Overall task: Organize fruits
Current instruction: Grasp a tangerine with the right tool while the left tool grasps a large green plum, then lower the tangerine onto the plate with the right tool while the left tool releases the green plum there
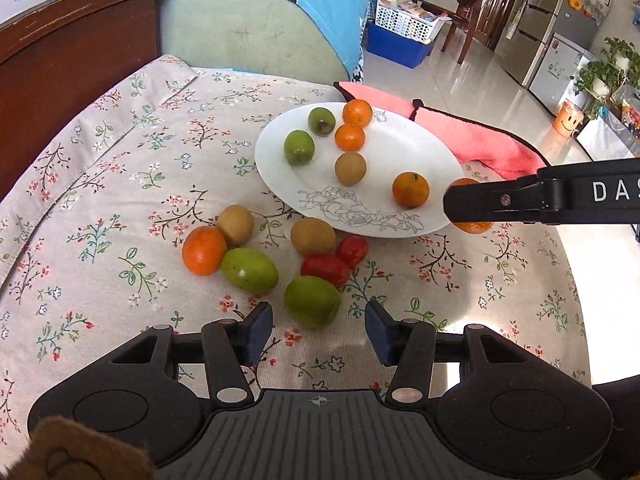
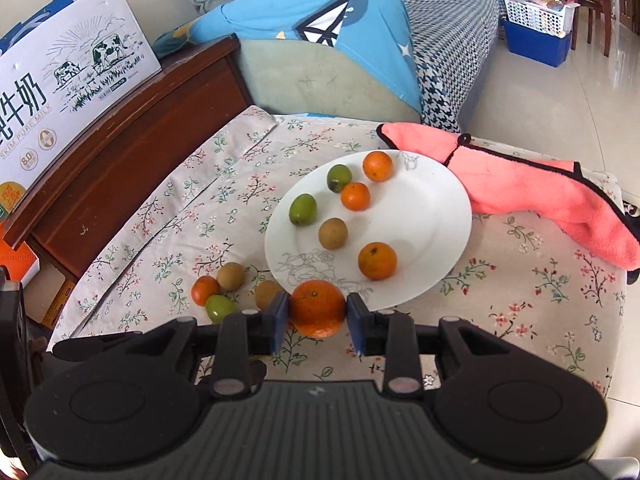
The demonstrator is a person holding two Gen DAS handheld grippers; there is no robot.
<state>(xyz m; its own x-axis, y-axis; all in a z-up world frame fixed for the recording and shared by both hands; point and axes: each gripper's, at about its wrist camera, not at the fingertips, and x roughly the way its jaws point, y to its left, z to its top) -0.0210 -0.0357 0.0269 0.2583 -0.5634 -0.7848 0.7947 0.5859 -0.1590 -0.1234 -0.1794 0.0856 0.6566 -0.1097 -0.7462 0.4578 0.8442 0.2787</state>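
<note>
A white plate [image 1: 408,148] [image 2: 432,216] on the flowered cloth holds three oranges, two green fruits and a brown one. My right gripper [image 2: 317,314] is shut on an orange [image 2: 317,308] just off the plate's near rim; in the left wrist view this gripper [image 1: 460,204] comes in from the right, half hiding that orange [image 1: 472,227]. My left gripper [image 1: 320,330] is open, its pads apart on either side of a green fruit [image 1: 312,300] and not touching it. Loose on the cloth lie two red fruits [image 1: 325,269], another green one [image 1: 249,265], an orange [image 1: 204,250] and two brown fruits [image 1: 235,225].
A pink towel [image 2: 540,188] lies past the plate at the table's far right edge. A dark wooden cabinet [image 2: 132,136] with a milk carton box [image 2: 68,80] stands to the left. A sofa with a blue cloth [image 2: 320,32] is behind the table.
</note>
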